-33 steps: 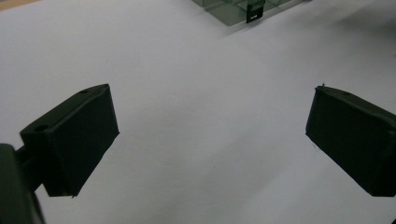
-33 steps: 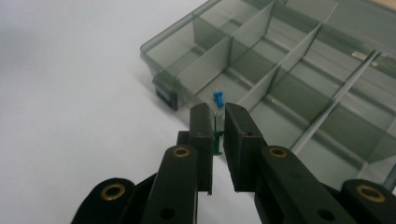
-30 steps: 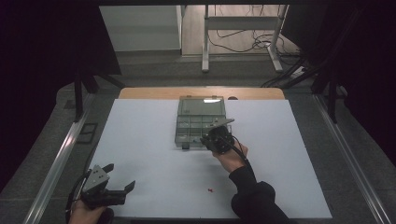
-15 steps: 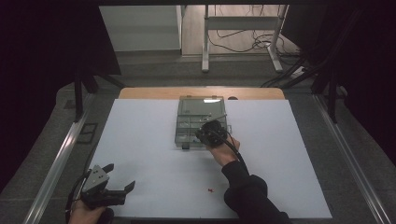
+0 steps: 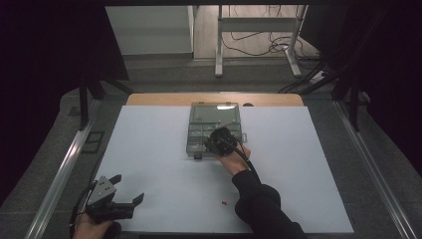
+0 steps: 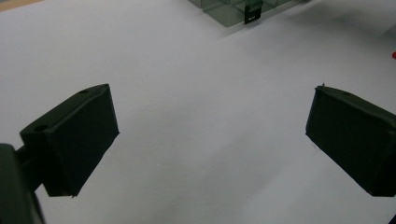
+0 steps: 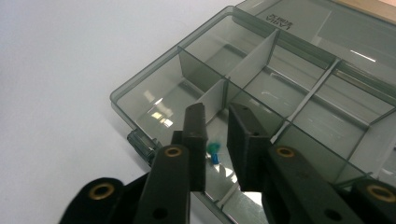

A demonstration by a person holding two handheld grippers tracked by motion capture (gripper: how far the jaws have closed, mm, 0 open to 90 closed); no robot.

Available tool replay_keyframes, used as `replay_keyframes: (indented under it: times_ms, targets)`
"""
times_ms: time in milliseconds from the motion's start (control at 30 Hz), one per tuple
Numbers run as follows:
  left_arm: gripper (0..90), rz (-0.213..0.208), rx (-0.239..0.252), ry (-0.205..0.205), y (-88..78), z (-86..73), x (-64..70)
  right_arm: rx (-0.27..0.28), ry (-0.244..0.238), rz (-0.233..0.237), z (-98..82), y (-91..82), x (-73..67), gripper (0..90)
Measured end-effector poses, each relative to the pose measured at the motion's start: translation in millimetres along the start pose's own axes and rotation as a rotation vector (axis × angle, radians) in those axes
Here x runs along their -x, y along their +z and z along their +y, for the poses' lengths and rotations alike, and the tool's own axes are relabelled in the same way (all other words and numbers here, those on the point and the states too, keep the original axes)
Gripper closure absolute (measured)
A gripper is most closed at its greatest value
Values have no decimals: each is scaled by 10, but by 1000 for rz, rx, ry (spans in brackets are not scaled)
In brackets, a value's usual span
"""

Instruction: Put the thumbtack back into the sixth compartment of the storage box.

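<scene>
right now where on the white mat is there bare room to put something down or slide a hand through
Widest free patch: the white mat between the left gripper and the compartment box. Also free: the stretch right of the box to the mat's right edge. Crowded: over the box's near edge, where the right gripper hangs above a blue pin. A small red pin lies near the front.

Blue pushpin point(image 7: 214, 153) between parted fingers point(image 7: 196, 135)

Blue pin point(image 7: 214, 152) partly hidden behind right gripper point(image 7: 215, 126) jaws; touching unclear. Organizer box point(image 7: 261, 88) cut off at right edge. Red speck point(image 5: 225, 202) too small to identify.
</scene>
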State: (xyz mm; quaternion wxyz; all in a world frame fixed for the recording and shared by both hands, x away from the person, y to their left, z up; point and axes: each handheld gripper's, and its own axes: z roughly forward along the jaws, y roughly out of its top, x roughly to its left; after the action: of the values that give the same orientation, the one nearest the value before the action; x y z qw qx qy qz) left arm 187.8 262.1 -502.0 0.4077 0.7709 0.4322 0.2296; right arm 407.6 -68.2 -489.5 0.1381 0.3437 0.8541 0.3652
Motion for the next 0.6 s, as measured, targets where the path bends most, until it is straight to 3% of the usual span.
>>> replay_keyframes:
  times_ms: [300, 600]
  targets:
    - [29, 1, -1, 1, 1, 1, 2, 13, 5, 10, 1, -93, -22, 678]
    - [29, 1, -1, 1, 1, 1, 3, 12, -12, 6, -40, -197, -62, 507]
